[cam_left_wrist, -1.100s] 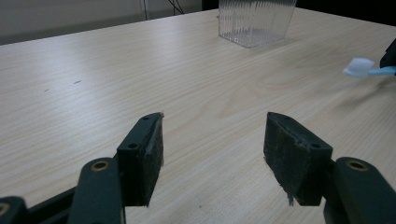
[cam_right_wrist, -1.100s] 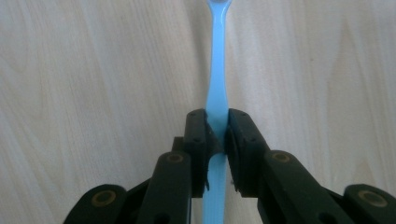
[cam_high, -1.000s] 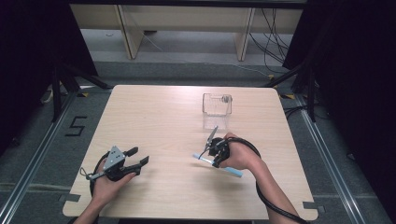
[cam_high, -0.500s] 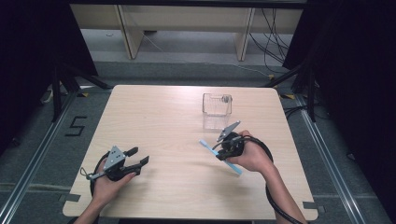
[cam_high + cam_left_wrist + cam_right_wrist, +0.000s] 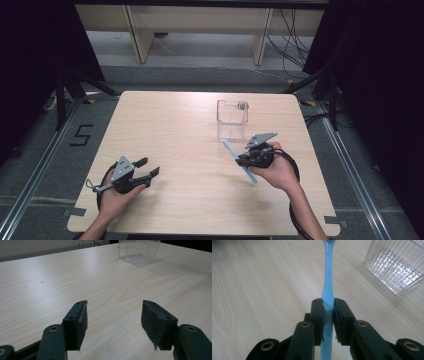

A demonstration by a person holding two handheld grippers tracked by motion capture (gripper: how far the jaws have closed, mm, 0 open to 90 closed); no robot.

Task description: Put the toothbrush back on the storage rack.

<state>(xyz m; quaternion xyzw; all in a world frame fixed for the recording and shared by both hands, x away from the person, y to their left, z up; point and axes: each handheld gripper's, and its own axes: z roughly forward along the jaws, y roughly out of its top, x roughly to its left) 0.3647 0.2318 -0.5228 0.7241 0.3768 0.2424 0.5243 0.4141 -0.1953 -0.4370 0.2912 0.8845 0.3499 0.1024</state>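
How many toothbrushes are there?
1. The blue toothbrush is clamped in the right gripper, near the clear ribbed container. Anything inside the container is hard to make out.

Toothbrush (image 5: 239, 161) in right tongs (image 5: 242, 160), just before the container (image 5: 232, 118) on the table (image 5: 175, 125).

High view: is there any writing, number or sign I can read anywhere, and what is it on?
"5": a large dark digit marked on the grey floor, left of the table.
Nothing legible appears on the table, the clear ribbed container, the blue toothbrush or either hand-held gripper; no labels or brand marks can be made out on them.
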